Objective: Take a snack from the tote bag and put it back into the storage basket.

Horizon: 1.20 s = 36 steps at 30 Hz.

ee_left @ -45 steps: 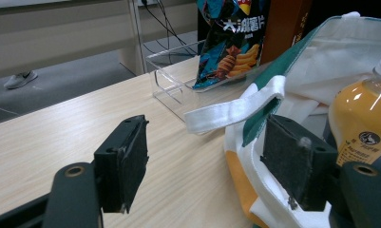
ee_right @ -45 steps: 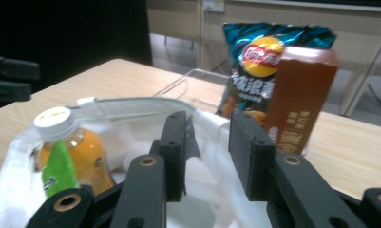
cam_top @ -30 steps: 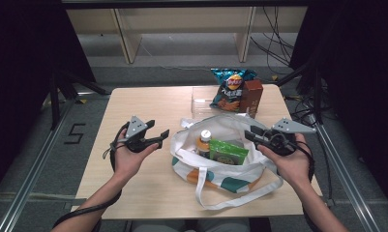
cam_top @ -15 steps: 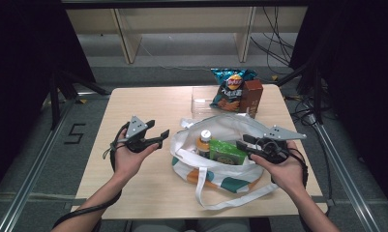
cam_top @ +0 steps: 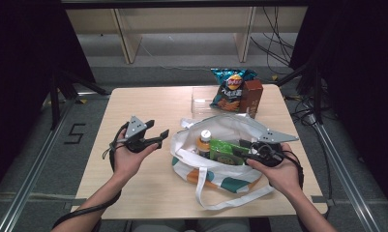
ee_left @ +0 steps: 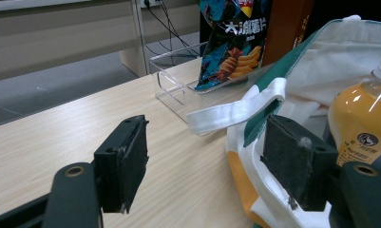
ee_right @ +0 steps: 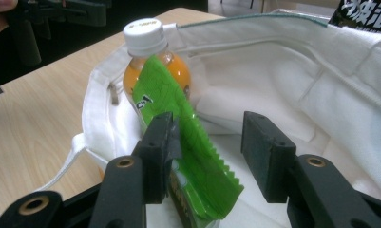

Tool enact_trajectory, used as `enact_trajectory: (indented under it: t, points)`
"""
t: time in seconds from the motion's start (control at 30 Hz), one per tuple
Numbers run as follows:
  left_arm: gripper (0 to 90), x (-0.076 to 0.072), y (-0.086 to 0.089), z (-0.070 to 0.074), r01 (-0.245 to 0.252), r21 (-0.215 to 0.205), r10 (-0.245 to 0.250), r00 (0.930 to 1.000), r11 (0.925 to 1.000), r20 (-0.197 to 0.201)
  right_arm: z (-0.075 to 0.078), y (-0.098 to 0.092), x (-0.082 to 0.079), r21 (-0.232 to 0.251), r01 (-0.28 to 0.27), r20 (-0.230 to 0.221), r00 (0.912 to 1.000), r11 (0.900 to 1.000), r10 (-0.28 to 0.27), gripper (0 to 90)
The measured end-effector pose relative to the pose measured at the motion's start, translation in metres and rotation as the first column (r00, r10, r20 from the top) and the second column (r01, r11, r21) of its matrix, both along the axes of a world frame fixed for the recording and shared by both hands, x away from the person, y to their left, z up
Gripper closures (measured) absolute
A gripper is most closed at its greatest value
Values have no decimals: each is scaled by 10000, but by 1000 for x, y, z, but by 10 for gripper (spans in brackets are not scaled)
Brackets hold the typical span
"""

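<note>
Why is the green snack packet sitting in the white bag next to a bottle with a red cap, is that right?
Almost. The green snack packet does sit in the white bag next to a bottle, but the cap is white, not red. The right gripper view shows it clearly, just beyond the jaws.

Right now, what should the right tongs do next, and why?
Probably lift back out of the bag. The right tongs have just been opening; the green packet leans on one pad, with a gap to the other, so it looks let go. It rests inside beside the orange bottle.
</note>
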<state>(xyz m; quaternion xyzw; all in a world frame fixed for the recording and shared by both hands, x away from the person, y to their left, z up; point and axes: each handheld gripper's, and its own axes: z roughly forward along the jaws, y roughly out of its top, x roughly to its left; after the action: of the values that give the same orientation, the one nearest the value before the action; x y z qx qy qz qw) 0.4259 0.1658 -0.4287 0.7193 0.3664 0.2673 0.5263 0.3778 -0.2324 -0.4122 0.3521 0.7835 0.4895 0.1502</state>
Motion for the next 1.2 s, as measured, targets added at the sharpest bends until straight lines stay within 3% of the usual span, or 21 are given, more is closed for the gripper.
enact_trajectory:
  t: [0.17,0.23,0.37,0.4,0.47,0.53,0.6,0.63,0.67,0.87,0.97,1.0,1.03,1.2]
  points:
    - [310,0,0,0,-15,-17,15,10000,10000,-16,-2,1,1,103,43,265,9996,9999,-46,582]
    - [310,0,0,0,38,-52,-38,10000,10000,43,-1,2,-2,238,-24,-96,10000,9997,27,602]
    - [310,0,0,0,-36,-67,36,10000,10000,-8,-1,3,-3,176,23,0,10000,9998,-23,612]
    - [309,0,1,1,-24,8,24,10000,10000,16,2,1,-2,-11,-235,135,9996,9997,235,604]
    - [309,0,1,1,-43,13,43,10000,10000,11,4,2,-5,153,-146,-85,9999,9998,147,592]
    - [310,0,1,0,-20,18,20,10000,10000,-3,2,2,-4,0,-278,159,9995,9996,278,584]
    - [309,0,1,0,29,-53,-28,10000,10000,37,0,3,-4,-108,-324,116,9994,9994,325,585]
    - [310,0,0,0,16,-74,-16,10000,10000,21,-1,5,-6,46,-195,-235,9995,9998,196,590]
    - [310,0,1,0,-35,-14,35,10000,10000,-23,-2,4,-4,-117,-262,16,9997,9996,262,597]
    - [309,0,1,0,-6,-1,6,10000,10000,28,-5,7,-4,-411,-359,-298,9990,9985,347,629]
    - [309,0,1,1,-13,29,13,10000,10000,21,-8,7,-2,-610,-495,-203,9986,9969,484,669]
    - [309,0,1,1,-30,41,30,10000,10000,17,-8,7,-1,-698,-433,107,9990,9966,442,690]
    - [309,0,1,1,-40,23,40,10000,10000,8,-7,8,-4,-648,-401,-145,9991,9971,392,718]
    - [309,0,1,1,-31,31,31,10000,10000,0,-6,6,-1,-1054,-586,227,9979,9927,613,826]
